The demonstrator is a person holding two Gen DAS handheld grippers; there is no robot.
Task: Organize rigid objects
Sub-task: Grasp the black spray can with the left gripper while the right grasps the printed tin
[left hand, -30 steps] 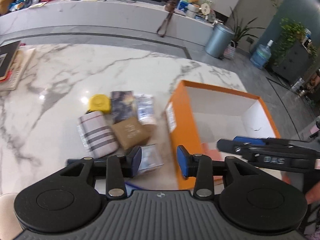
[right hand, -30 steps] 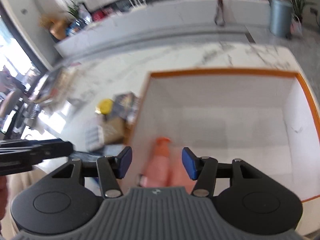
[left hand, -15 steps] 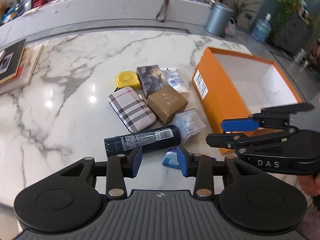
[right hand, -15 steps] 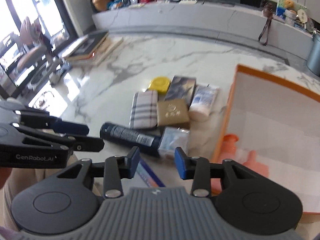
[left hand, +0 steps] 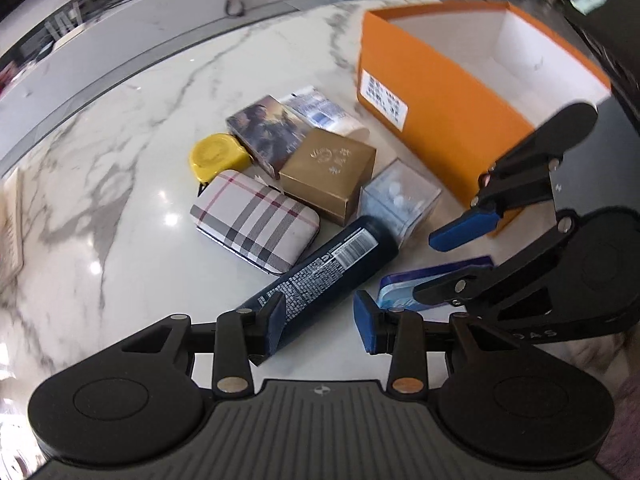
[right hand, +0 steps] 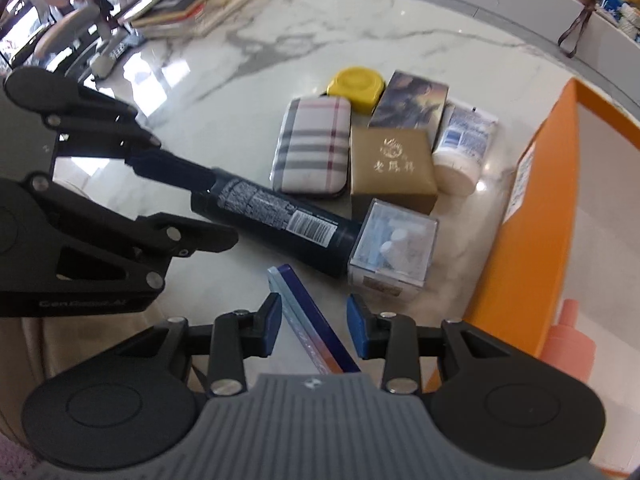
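A dark blue spray can (left hand: 332, 268) lies on the marble table. Its near end sits between the fingers of my left gripper (left hand: 320, 326), close to the left pad, with a gap at the right pad, so the gripper is open. In the right wrist view, the left gripper (right hand: 218, 208) straddles the spray can (right hand: 280, 224) from the left. A flat blue box (right hand: 312, 328) lies between the fingers of my right gripper (right hand: 314, 326), which is open with room at the right pad. My right gripper (left hand: 430, 266) also hangs over the flat blue box (left hand: 424, 280).
An open orange box (left hand: 440, 128) stands to the right with a pink bottle (right hand: 568, 344) inside. Behind the can lie a plaid case (left hand: 256, 220), a gold box (left hand: 328, 176), a clear plastic box (left hand: 400, 200), a yellow tape measure (left hand: 214, 156), a picture box (left hand: 264, 128) and a white tube (right hand: 460, 148). Books (right hand: 188, 4) lie far left.
The right gripper swung left from over the orange box down to the flat blue box, and its jaws narrowed. The left gripper rolled and sank towards the spray can.
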